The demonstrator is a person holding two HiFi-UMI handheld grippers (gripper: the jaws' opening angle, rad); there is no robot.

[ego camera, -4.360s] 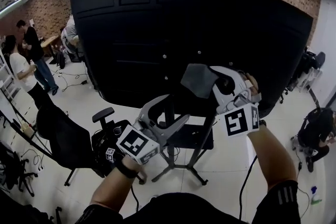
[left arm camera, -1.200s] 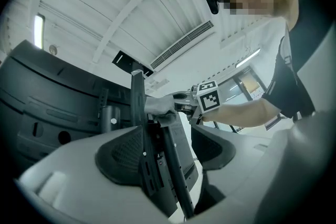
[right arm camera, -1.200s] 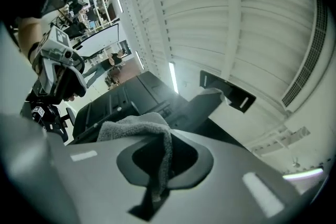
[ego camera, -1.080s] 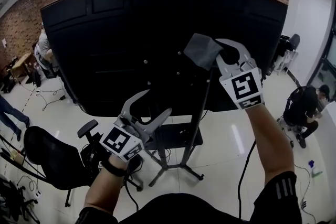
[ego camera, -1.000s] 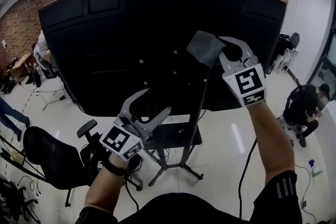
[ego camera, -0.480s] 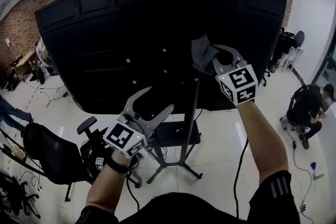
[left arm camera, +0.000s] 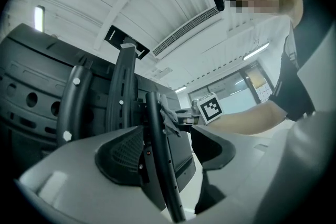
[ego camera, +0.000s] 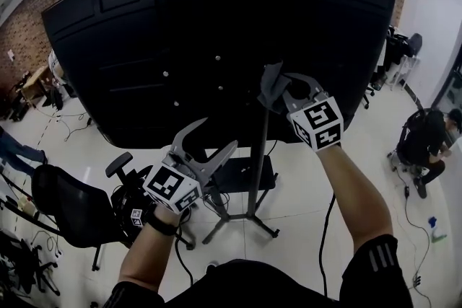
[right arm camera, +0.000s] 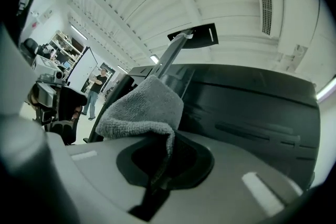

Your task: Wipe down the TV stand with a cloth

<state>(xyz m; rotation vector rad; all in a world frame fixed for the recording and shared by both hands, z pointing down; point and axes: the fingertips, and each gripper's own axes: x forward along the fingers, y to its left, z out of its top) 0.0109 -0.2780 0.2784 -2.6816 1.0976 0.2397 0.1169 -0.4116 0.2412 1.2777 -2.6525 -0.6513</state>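
The TV stand's black upright pole point(ego camera: 258, 155) rises behind a large black TV back point(ego camera: 180, 40). My right gripper point(ego camera: 283, 88) is shut on a grey cloth point(ego camera: 273, 85), which is pressed to the pole just under the TV's lower edge. The right gripper view shows the cloth point(right arm camera: 143, 106) bunched over the jaws of the gripper point(right arm camera: 165, 157), with the pole point(right arm camera: 175, 53) behind. My left gripper point(ego camera: 214, 138) is open, lower and to the left. In the left gripper view its jaws point(left arm camera: 163, 152) stand either side of the pole point(left arm camera: 159, 160), apparently without touching it.
The stand's black shelf point(ego camera: 242, 174) and splayed feet point(ego camera: 253, 223) sit on the white floor. A black office chair point(ego camera: 72, 204) and gear stand at the left. A person point(ego camera: 427, 143) crouches at the right. Cables trail on the floor.
My right gripper has slid the cloth down the pole, from near the TV's middle to its lower edge. The left gripper has stayed open in much the same place.
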